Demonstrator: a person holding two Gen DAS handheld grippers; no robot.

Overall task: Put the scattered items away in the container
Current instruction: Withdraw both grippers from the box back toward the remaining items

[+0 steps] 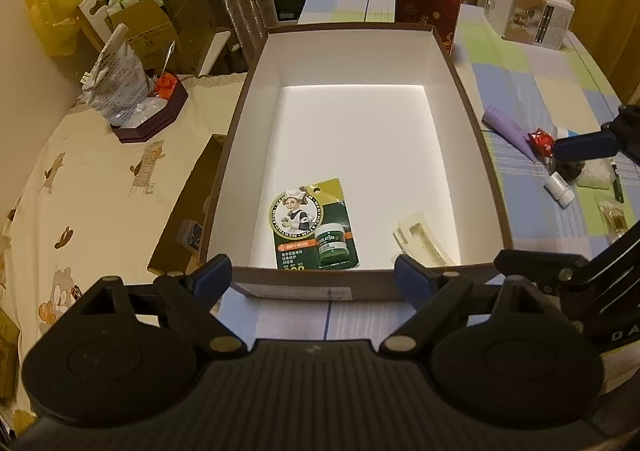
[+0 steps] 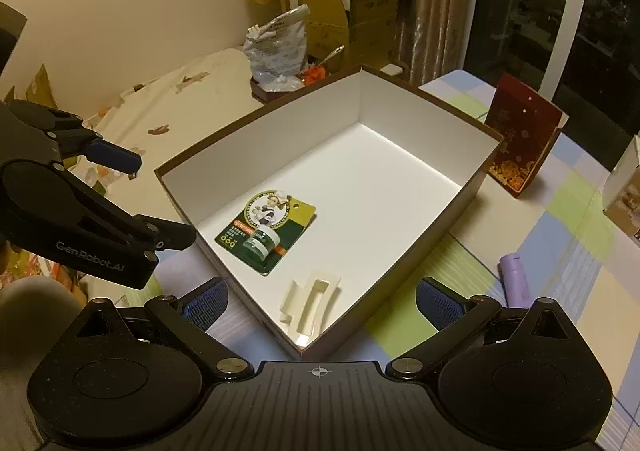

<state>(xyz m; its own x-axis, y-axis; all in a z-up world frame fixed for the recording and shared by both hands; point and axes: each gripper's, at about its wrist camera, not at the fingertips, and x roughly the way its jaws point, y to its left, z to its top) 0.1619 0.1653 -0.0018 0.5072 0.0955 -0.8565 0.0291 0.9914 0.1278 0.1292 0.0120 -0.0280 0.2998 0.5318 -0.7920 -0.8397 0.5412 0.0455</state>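
A brown box with a white inside (image 1: 460, 91) (image 2: 452, 211) stands on the table. In it lie a green blister card with a small jar (image 1: 314, 227) (image 2: 266, 237) and a cream plastic insert (image 1: 422, 239) (image 2: 310, 301), both near the front wall. My left gripper (image 1: 312, 277) (image 2: 160, 203) is open and empty just short of the box's near edge. My right gripper (image 2: 322, 303) is open and empty over the box's near corner. To the right of the box lie a purple tube (image 1: 508, 127) (image 2: 516, 279), a red wrapped sweet (image 1: 540, 141) and a small white tube (image 1: 560, 187).
A dark red box (image 1: 428, 5) (image 2: 520, 143) and a white carton (image 1: 528, 11) stand behind the container. A dark tray with a plastic bag (image 1: 148, 119) sits on the cream cloth to the left. More small items (image 1: 612, 211) lie at the right edge.
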